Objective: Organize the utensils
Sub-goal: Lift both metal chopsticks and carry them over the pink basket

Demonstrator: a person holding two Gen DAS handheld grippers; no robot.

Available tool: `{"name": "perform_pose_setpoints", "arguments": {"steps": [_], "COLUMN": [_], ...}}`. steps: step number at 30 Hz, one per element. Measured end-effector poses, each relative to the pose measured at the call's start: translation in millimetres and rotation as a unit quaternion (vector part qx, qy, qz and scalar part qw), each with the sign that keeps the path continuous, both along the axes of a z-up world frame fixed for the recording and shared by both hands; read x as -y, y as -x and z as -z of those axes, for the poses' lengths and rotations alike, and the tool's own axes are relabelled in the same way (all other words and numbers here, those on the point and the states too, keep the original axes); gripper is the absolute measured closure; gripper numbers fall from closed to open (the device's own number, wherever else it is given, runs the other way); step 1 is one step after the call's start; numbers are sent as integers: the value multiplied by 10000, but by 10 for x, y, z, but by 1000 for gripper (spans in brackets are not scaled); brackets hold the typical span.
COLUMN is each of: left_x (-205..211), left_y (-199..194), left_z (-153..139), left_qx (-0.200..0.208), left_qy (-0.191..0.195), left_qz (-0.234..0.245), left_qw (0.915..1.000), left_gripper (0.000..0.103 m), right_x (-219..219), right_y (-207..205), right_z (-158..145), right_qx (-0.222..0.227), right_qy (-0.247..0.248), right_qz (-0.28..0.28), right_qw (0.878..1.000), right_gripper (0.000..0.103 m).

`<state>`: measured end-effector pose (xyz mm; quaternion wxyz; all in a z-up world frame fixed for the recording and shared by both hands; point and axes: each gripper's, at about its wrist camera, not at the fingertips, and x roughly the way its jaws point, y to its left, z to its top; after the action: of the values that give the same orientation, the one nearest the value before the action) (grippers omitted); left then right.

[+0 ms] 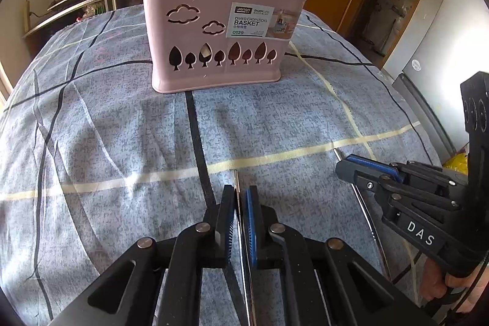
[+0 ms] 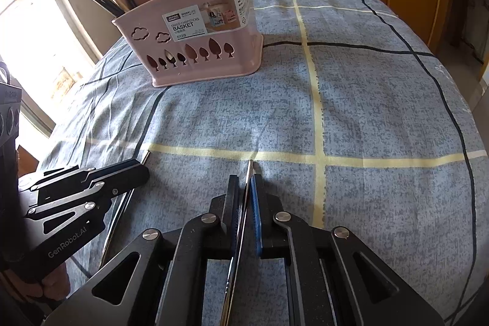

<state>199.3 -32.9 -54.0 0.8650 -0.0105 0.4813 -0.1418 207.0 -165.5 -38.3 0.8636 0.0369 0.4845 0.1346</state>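
Left tool (image 1: pixel 240 197) (clamped) on chopstick (image 1: pixel 237 182)

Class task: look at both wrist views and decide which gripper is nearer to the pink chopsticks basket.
Left, though only slightly. The left gripper sits almost straight in front of the pink basket; the right gripper is off to the basket's right, about as far back. Each is shut on a metal utensil.

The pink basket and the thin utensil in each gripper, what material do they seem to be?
Pink basket: looks like matte moulded plastic, given its rounded corners and cut-out trees and clouds. Utensil in the left gripper and utensil in the right gripper: probably polished metal, since each thin shaft gleams.
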Motion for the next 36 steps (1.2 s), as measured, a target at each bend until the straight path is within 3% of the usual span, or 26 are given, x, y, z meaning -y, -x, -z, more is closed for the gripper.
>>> {"name": "perform_pose_setpoints", "arguments": {"steps": [3, 10, 29, 36], "left_x": [42, -19, -320, -356], "left_y": [-29, -89, -112, -55], "left_z": [-5, -168, -1467, -1450], "left_qx": [-8, 42, 1252, 1230], "left_qy": [-88, 99, 566, 631], "left_qz": [4, -52, -92, -143], "left_qw": [10000, 9999, 9905, 9903], "left_gripper": [99, 99, 100, 100], "right_x": [-12, 16, 127, 174], "right_y": [-31, -30, 31, 87], "right_z": [-1, -126, -1315, -1373], "right_qx": [-28, 42, 1425, 1564], "right_qy": [11, -133, -542, -623], "right_qz": [-28, -65, -47, 6], "right_qw": [10000, 9999, 9883, 9857], "right_gripper": [98, 99, 99, 99]}}
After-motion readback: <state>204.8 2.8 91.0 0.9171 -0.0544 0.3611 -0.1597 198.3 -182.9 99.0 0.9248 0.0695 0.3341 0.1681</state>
